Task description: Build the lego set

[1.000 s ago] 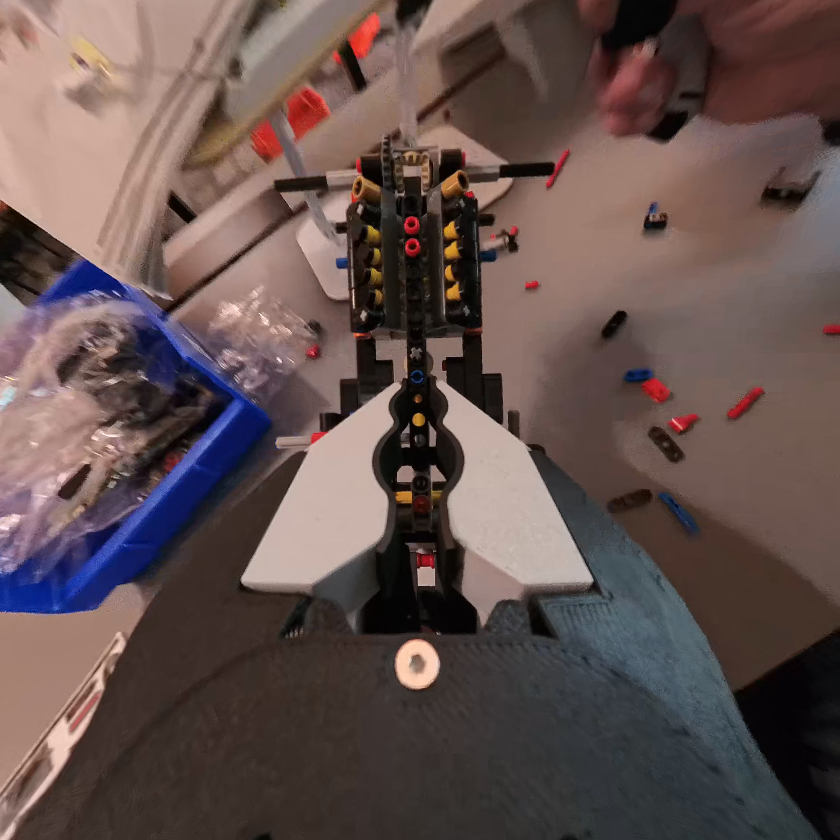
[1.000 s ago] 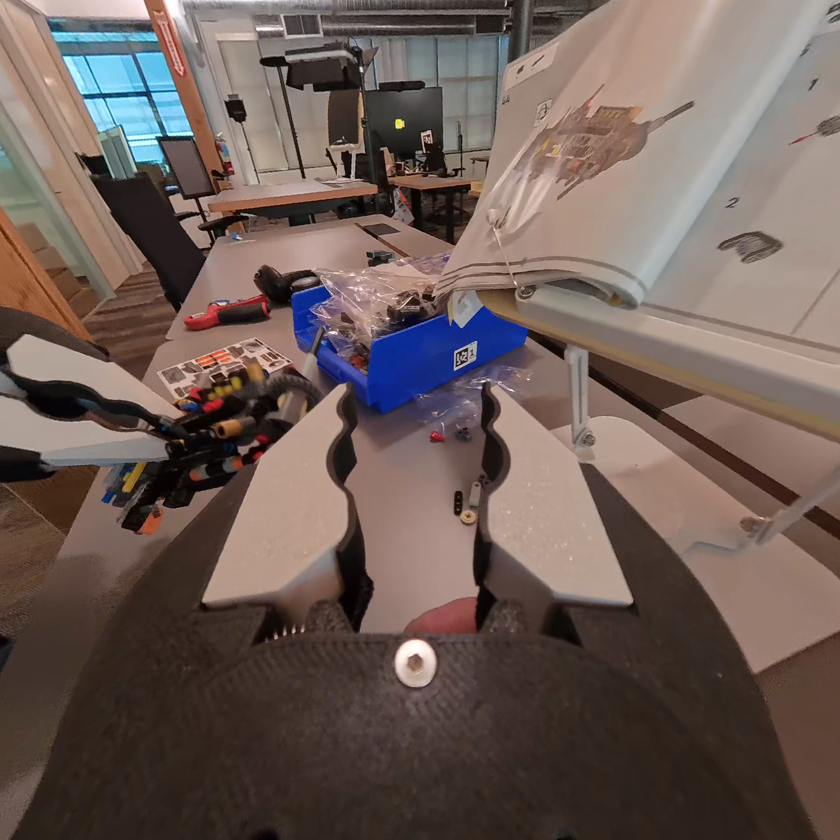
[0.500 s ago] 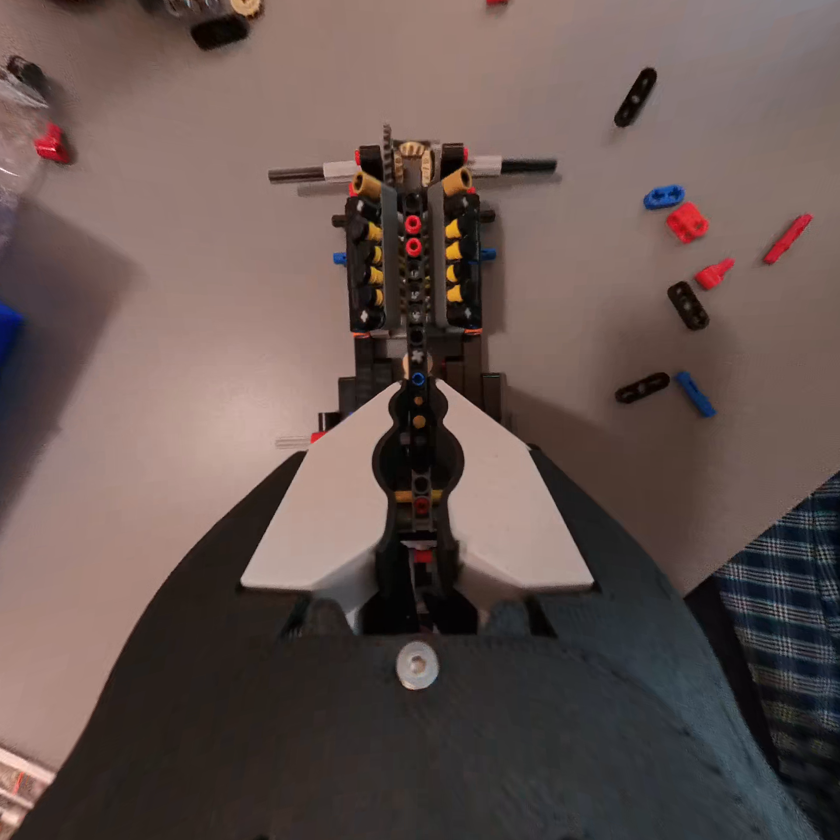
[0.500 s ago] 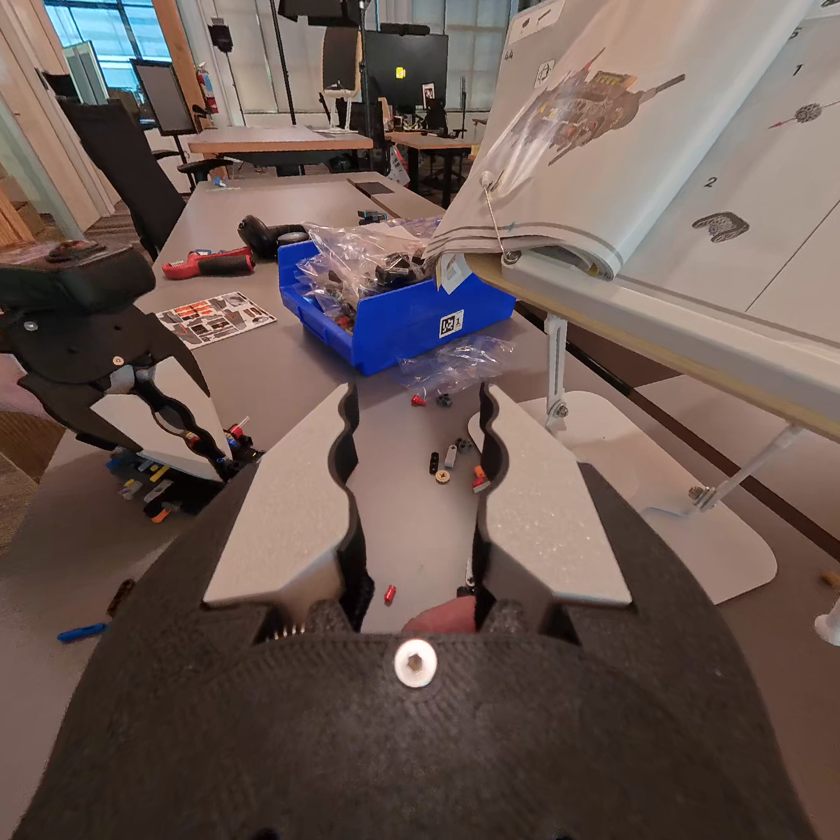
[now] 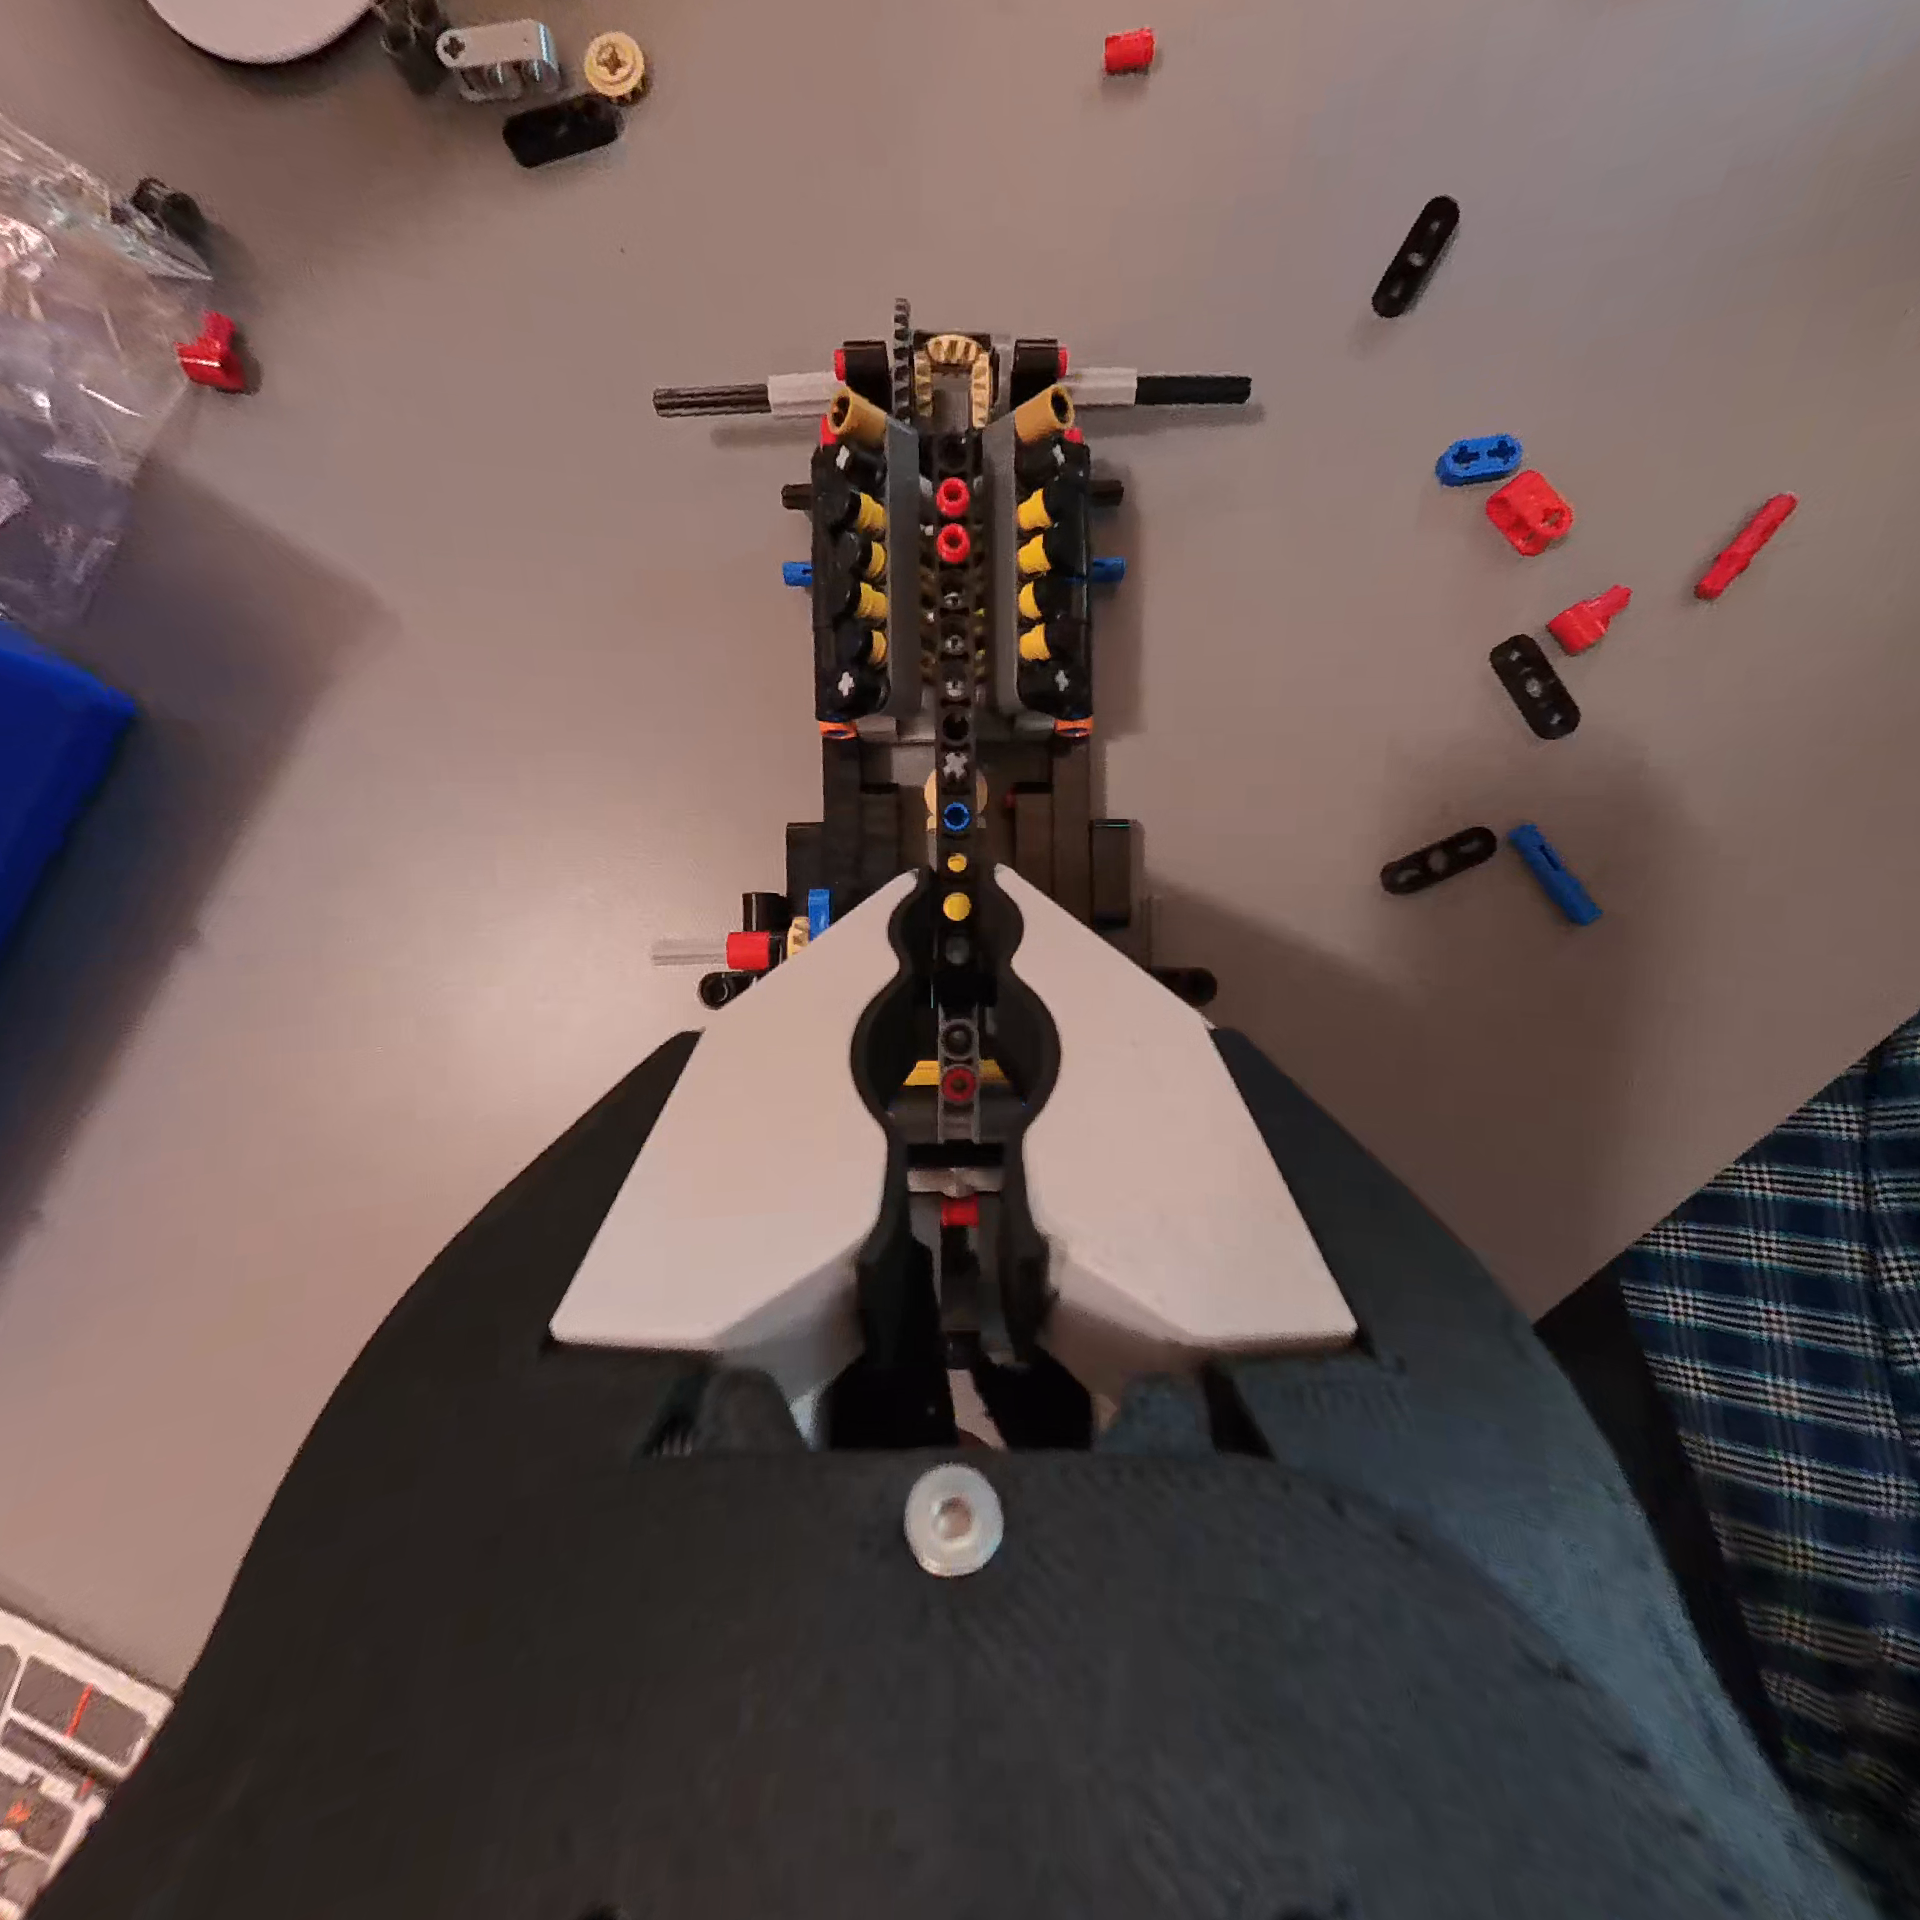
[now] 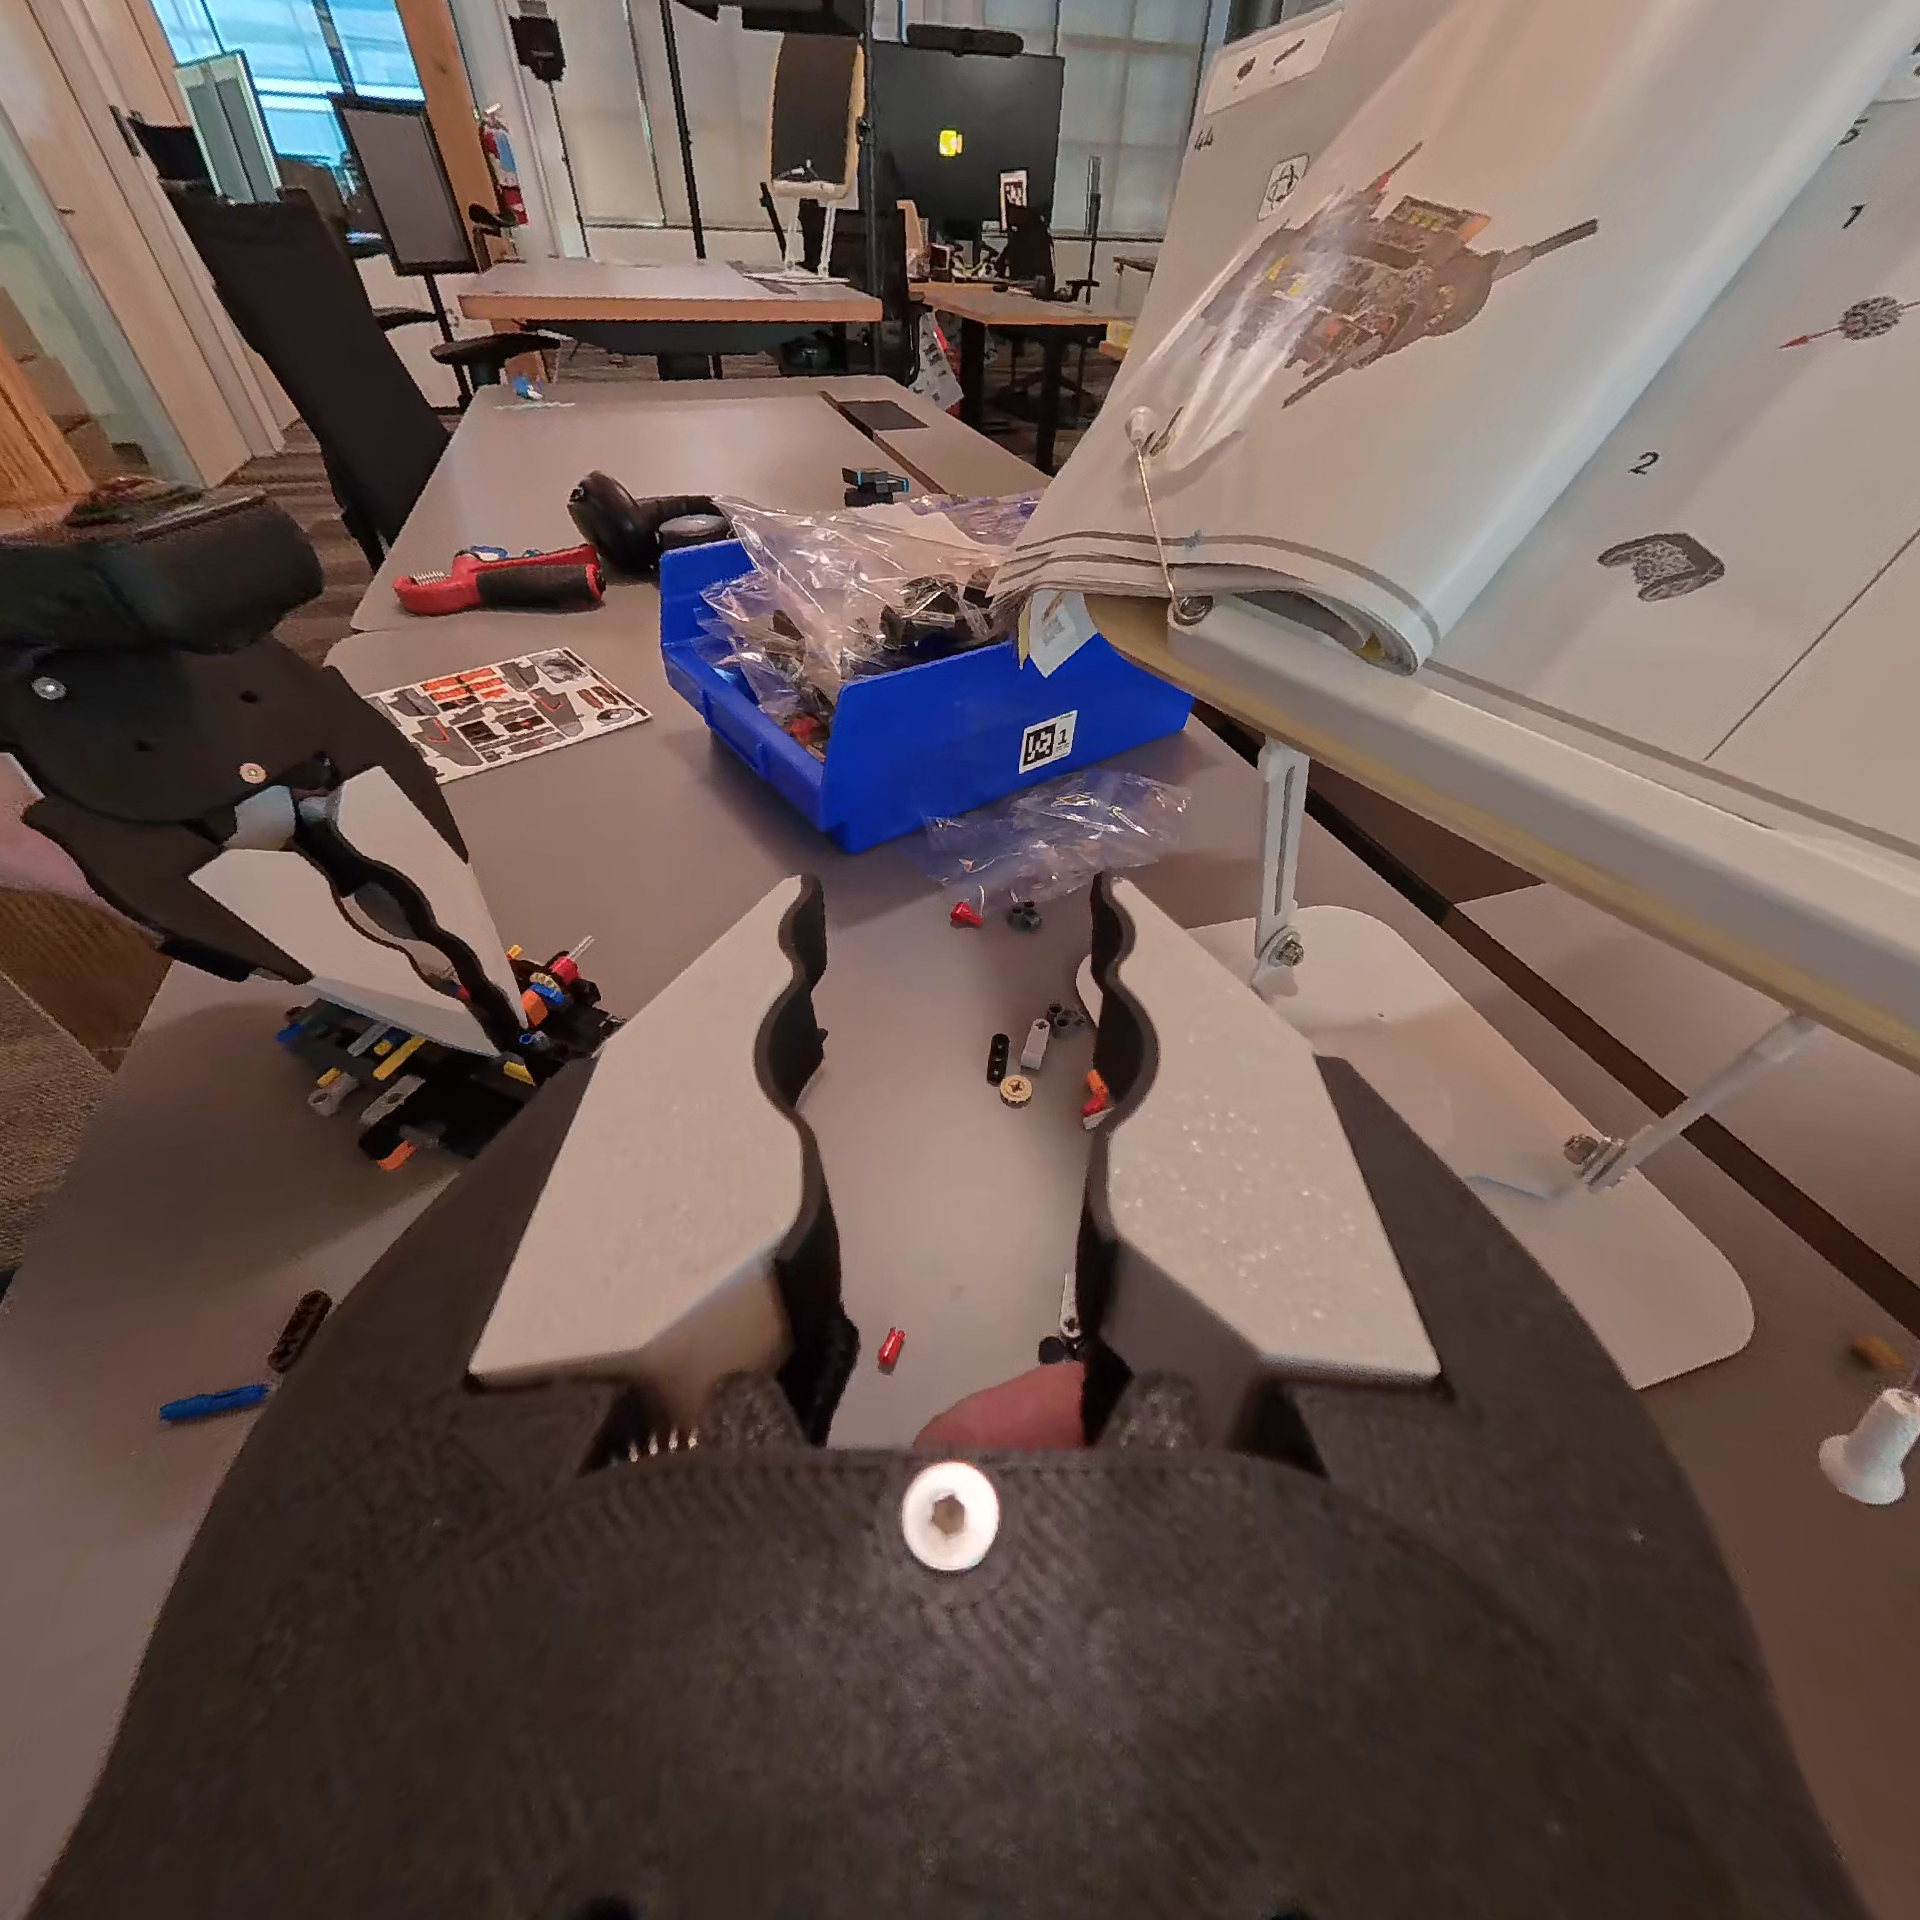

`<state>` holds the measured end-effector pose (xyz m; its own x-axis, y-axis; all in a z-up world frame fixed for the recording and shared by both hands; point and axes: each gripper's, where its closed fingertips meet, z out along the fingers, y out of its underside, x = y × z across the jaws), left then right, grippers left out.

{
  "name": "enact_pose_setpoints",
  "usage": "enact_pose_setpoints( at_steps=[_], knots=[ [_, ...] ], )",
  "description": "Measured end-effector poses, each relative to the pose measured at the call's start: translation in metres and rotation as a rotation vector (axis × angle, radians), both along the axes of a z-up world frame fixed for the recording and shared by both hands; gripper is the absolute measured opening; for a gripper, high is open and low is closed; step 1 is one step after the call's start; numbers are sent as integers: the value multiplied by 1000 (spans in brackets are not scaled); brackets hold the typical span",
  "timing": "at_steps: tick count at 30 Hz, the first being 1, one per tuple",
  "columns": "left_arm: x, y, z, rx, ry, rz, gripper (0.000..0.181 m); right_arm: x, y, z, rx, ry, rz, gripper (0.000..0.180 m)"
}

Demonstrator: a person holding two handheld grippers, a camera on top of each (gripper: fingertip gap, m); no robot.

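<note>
My left gripper [image 5: 956, 894] is shut on the black lego model [image 5: 954, 582], a long frame with yellow, red and blue pins and a cross axle at its far end. The model rests on the grey table [image 5: 468, 727]. In the right wrist view the left gripper [image 6: 499, 1023] points down onto the model [image 6: 436, 1070] at the left. My right gripper [image 6: 956, 914] is open and empty above the table, over loose small parts [image 6: 1023, 1055]. The open instruction booklet [image 6: 1507, 343] stands on a white stand at the right.
A blue bin [image 6: 935, 717] with bags of parts stands behind, with a clear bag [image 6: 1049, 831] in front. Loose red, blue and black pieces [image 5: 1527, 582] lie right of the model. A sticker sheet [image 6: 509, 712] and a red-handled tool [image 6: 499, 582] lie farther back. A plaid sleeve [image 5: 1808, 1351] shows at right. The left gripper's tips are roughly 25 cm from the right gripper's.
My left gripper has tilted down and lowered the model onto the table. My right gripper stays open and has dropped a little toward the loose parts.
</note>
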<state>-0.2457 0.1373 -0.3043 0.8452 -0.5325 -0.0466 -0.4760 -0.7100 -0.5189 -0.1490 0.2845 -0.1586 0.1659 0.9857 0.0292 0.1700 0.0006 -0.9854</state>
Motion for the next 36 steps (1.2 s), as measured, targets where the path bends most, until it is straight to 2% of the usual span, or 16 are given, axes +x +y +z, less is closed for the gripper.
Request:
enact_pose_setpoints(
  at_steps=[2, 4, 8, 16, 20, 21, 27, 30, 32, 34, 36],
  knots=[
    [0, 0, 0, -3, -3, 2, 5, 1, -1, 2, 8, -2, 1, 49],
    [-10, 0, 7, 16, 33, 24, 15, 2, -1, 3, 11, -5, 6, 49],
    [-24, -10, 28, 69, 9, 82, 13, 3, -3, 3, 15, -28, 29, 50],
    [-48, -52, 25, 63, -17, 178, 23, 2, -14, -13, 8, -143, 100, 48],
    [-54, -71, 17, 44, -49, 196, 35, 3, -24, -33, -10, -264, 165, 48],
    [-54, -76, 14, 34, -59, 195, 43, 4, -25, -36, -9, -280, 171, 48],
    [-53, -89, -12, 3, -41, 144, 75, 4, -32, -34, 5, -291, 193, 47],
    [-52, -84, -25, -2, -39, 133, 76, 5, -34, -32, 13, -292, 199, 47],
    [-52, -79, -25, 17, -50, 137, 69, 6, -34, -31, 19, -294, 199, 47],
    [-52, -78, -24, 23, -51, 137, 54, 7, -34, -31, 20, -293, 198, 46],
    [-52, -77, -24, 28, -59, 144, 50, 7, -33, -30, 20, -292, 197, 46]
  ],
)
